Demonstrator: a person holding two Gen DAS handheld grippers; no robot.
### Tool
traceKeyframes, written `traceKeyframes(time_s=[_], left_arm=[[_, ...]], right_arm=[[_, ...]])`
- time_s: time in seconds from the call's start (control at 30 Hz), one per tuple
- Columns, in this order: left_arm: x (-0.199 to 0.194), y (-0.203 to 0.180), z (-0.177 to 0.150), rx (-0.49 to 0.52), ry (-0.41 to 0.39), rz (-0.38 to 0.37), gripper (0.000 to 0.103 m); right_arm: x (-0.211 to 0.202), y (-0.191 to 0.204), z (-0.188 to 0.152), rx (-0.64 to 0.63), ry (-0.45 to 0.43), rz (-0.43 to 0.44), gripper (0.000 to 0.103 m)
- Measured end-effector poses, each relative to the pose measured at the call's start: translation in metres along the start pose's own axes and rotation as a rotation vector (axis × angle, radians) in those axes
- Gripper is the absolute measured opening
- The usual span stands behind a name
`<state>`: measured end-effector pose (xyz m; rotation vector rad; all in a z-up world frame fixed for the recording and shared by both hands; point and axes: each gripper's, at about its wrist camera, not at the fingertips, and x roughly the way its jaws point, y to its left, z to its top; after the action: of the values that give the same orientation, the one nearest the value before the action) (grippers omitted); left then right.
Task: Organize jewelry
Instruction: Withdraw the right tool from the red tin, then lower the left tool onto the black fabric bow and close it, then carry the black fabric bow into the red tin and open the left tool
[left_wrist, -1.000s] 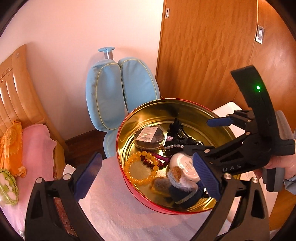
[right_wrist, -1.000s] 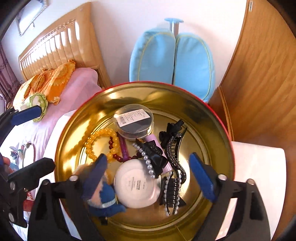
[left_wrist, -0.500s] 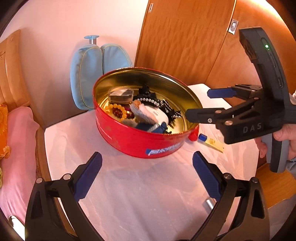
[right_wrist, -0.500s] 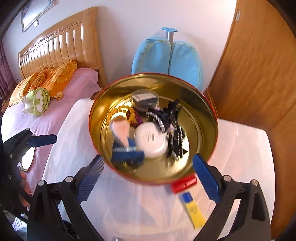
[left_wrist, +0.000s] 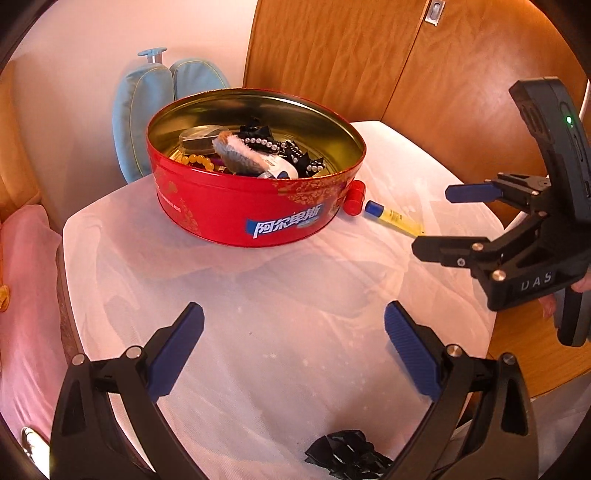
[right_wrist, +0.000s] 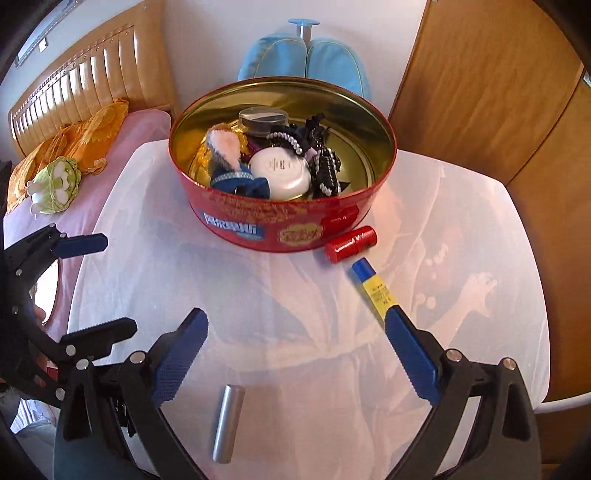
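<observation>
Jewelry (right_wrist: 291, 140), mixed with a white jar (right_wrist: 279, 171) and a plush toy (right_wrist: 229, 157), lies inside the red tin (right_wrist: 291, 225) at the far side of our white table (right_wrist: 295, 325). Just beside the tin lie a red cap (right_wrist: 350, 244) and a yellow tube (right_wrist: 373, 290); nearer us, a silver cylinder (right_wrist: 228, 422). Our left gripper (left_wrist: 293, 352) and right gripper (right_wrist: 295, 360) both stand wide apart, holding nothing.

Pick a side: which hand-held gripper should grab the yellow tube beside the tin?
Right, probably. The right hand-held gripper is open and empty, and the yellow tube lies just off one fingertip. The left hand-held gripper, also open, sits farther from it, across the table from the red tin.
</observation>
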<state>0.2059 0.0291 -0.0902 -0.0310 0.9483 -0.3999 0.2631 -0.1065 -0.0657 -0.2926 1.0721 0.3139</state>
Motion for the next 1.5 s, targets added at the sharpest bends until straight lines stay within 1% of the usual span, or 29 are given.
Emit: traceKeyframes(time_s=[0.2, 0.3, 0.47, 0.57, 0.7, 0.87, 0.97, 1.03, 1.07, 1.1, 1.13, 1.17, 1.23, 1.4, 1.5], left_arm=[[-0.006, -0.027, -0.012, 0.006, 0.017, 0.055, 0.095], [-0.010, -0.031, -0.021, -0.038, 0.038, 0.106, 0.096], [-0.015, -0.041, -0.054, -0.084, 0.099, 0.189, 0.095], [-0.016, -0.049, -0.074, -0.142, 0.123, 0.215, 0.096], [-0.013, -0.058, -0.095, -0.203, 0.154, 0.240, 0.095], [-0.005, -0.065, -0.107, -0.217, 0.169, 0.293, 0.096], [-0.001, -0.066, -0.109, -0.203, 0.172, 0.342, 0.095], [0.000, -0.069, -0.108, -0.192, 0.171, 0.350, 0.095], [0.002, -0.070, -0.107, -0.186, 0.179, 0.354, 0.092], [0.004, -0.071, -0.106, -0.187, 0.189, 0.356, 0.078], [0.005, -0.071, -0.106, -0.198, 0.199, 0.361, 0.049], [0.006, -0.070, -0.105, -0.219, 0.201, 0.367, 0.038], [0.004, -0.069, -0.104, -0.262, 0.196, 0.347, 0.037], [0.000, -0.093, -0.094, -0.229, 0.182, 0.376, 0.036], [-0.011, -0.105, -0.080, -0.241, 0.147, 0.390, 0.036]], right_arm=[[0.007, -0.013, -0.030, -0.027, 0.040, 0.035, 0.097], [0.006, -0.018, -0.046, -0.041, 0.053, 0.064, 0.097], [0.006, -0.017, -0.069, -0.093, 0.072, 0.151, 0.097], [0.008, -0.011, -0.075, -0.147, 0.083, 0.177, 0.097], [0.003, -0.007, -0.078, -0.214, 0.065, 0.203, 0.097], [-0.001, -0.009, -0.081, -0.258, 0.055, 0.227, 0.097], [-0.006, -0.014, -0.082, -0.266, 0.037, 0.233, 0.097], [-0.009, -0.020, -0.082, -0.261, 0.018, 0.236, 0.097], [-0.011, -0.023, -0.082, -0.257, 0.011, 0.238, 0.097], [-0.013, -0.028, -0.082, -0.252, 0.002, 0.240, 0.097], [-0.015, -0.032, -0.083, -0.248, -0.006, 0.241, 0.097], [-0.017, -0.035, -0.084, -0.246, -0.014, 0.243, 0.097], [-0.021, -0.045, -0.084, -0.243, -0.035, 0.251, 0.097], [-0.029, -0.071, -0.088, -0.238, -0.071, 0.274, 0.097], [-0.031, -0.085, -0.091, -0.226, -0.084, 0.294, 0.097]])
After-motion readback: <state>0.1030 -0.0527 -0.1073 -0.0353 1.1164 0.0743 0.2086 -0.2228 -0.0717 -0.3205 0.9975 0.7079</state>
